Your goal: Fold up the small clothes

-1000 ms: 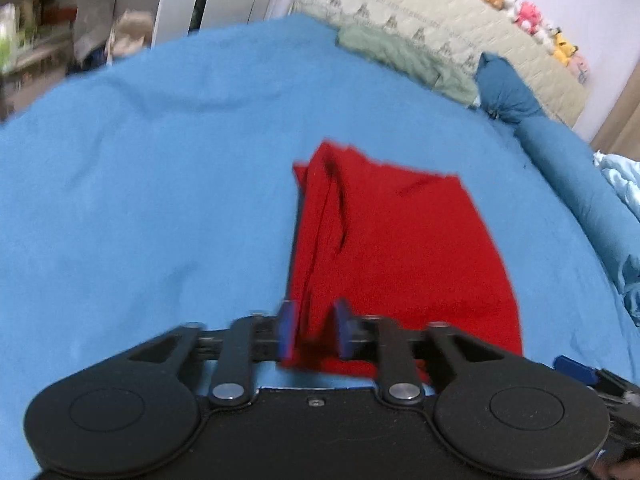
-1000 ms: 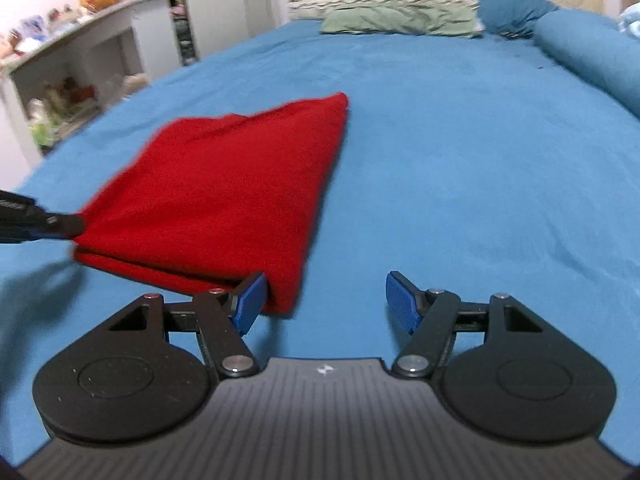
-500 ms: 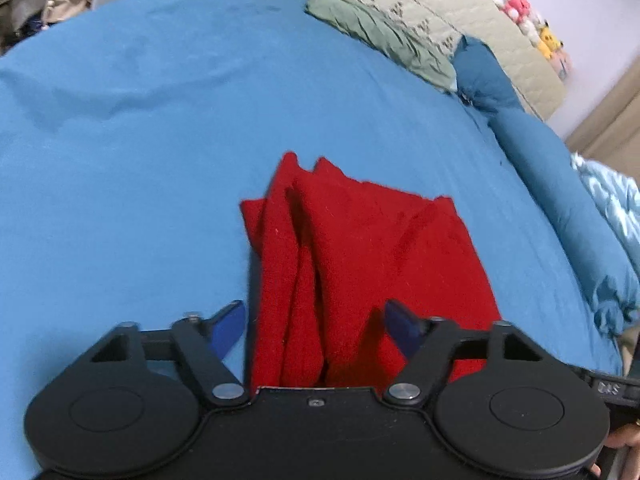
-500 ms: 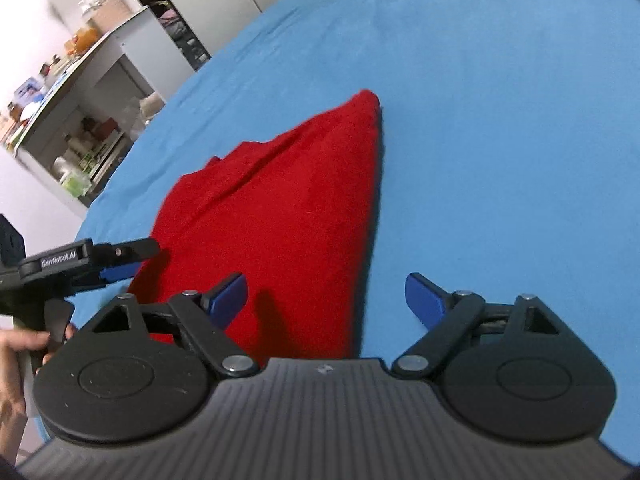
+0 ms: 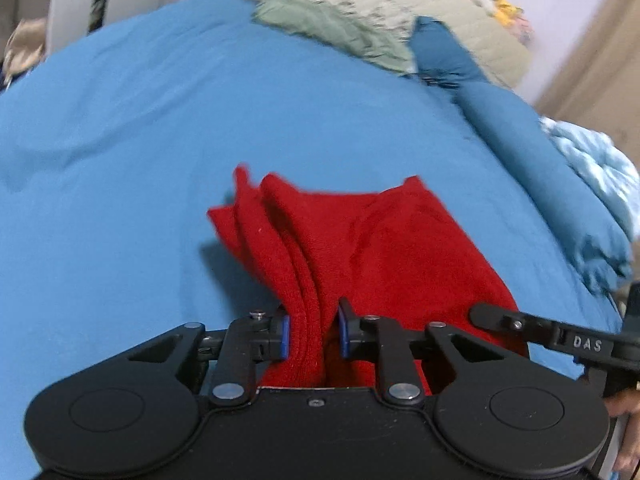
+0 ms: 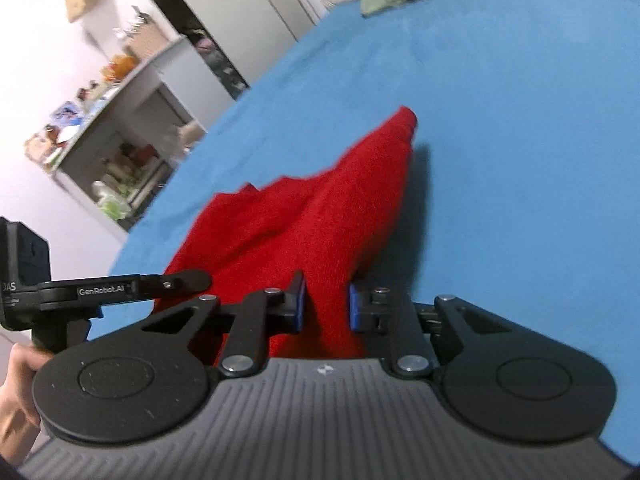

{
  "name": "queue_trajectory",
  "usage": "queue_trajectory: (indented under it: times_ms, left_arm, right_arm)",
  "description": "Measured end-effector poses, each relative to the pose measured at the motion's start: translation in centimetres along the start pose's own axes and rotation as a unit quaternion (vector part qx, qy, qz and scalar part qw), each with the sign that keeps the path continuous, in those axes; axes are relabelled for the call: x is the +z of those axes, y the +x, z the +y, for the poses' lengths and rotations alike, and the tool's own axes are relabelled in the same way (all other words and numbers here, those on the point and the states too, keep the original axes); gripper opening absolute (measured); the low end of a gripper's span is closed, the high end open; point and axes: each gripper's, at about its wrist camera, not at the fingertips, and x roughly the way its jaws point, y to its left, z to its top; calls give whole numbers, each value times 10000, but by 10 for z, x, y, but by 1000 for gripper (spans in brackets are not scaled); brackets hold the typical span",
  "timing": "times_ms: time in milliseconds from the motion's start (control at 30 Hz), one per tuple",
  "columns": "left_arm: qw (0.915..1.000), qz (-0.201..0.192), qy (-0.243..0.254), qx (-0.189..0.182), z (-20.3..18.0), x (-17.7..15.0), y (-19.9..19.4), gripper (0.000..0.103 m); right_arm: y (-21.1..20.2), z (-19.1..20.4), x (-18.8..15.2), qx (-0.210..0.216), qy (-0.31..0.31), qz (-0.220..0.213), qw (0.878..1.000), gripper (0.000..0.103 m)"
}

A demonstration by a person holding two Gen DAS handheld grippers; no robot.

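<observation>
A folded red garment [image 5: 384, 240] lies on the blue bed sheet [image 5: 140, 140]. My left gripper [image 5: 312, 334] is shut on the garment's near left edge, with thick folded layers between its blue pads. My right gripper [image 6: 325, 308] is shut on the near right edge of the same red garment [image 6: 320, 216]. The near end is lifted off the sheet and the far end trails down to the bed. The right gripper's finger shows in the left wrist view [image 5: 520, 324], and the left gripper shows in the right wrist view [image 6: 120, 286].
Green cloth [image 5: 332, 28], a cream headboard cover [image 5: 420, 4] and a dark blue bolster [image 5: 540, 168] lie at the bed's far end. A light blue quilt [image 5: 600, 160] is at the right. A cluttered white shelf [image 6: 116, 120] stands beside the bed.
Both grippers were open half a second ago, straddling the near edge of the garment. They have now shut on it and lifted the near end.
</observation>
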Motion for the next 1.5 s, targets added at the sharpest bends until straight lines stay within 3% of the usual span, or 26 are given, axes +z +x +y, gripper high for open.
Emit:
queue_trajectory:
  times_ms: [167,300,400,467,600,767,833,900,1067,1133,1167,1233,1267,1500]
  left_arm:
    - [9986,-220,384,-288,-61,-35,-44,24]
    - [9980,-46,421,-469,-98,-83,-39,24]
    - [9981,319,290,-430,-110,-122,-15,24]
    - [9985,354,402,-140,-114,-143,-3,24]
    - [9983,258,513,28,-111,-155,5,31]
    - [9979,225,577,194,-114,-153,-2,43]
    - [9974,160,614,342,-118,-150,-11,52]
    - [9969,56,650,444,-122,-149,-26,55]
    - [9955,-201,723,570,-139,-136,-79,55]
    - [9941,-332,765,692,-151,-133,-110,69]
    - [9933,-401,771,760,-156,-133,-125,74]
    - [9912,-568,802,891,-167,-136,-156,96]
    - [9896,-666,822,976,-173,-139,-171,99]
    - [9805,-744,1118,1436,-204,-179,-228,103]
  right_arm:
    - [-85,-11,-16,-29,50,-114,9999,35]
    - [-135,-34,-55,-386,48,-153,9991,35]
    - [-143,-56,-91,-723,189,22,9972,36]
    - [-137,-69,-112,-1005,119,183,9947,37]
    - [-134,-87,-128,-898,366,48,9953,39]
    - [-136,-72,-126,-1059,0,65,9944,49]
    - [-141,-66,-123,-1061,-87,34,9943,58]
    - [-153,-54,-120,-1056,-157,-94,9942,68]
    - [-200,-13,-109,-1269,-520,-456,9895,80]
    - [-224,5,-106,-1380,-608,-583,9868,84]
    - [-238,14,-105,-1439,-633,-644,9855,88]
    - [-264,32,-106,-1545,-649,-757,9830,98]
    - [-274,41,-107,-1616,-644,-803,9815,103]
    - [-330,82,-133,-2173,-451,-803,9718,103]
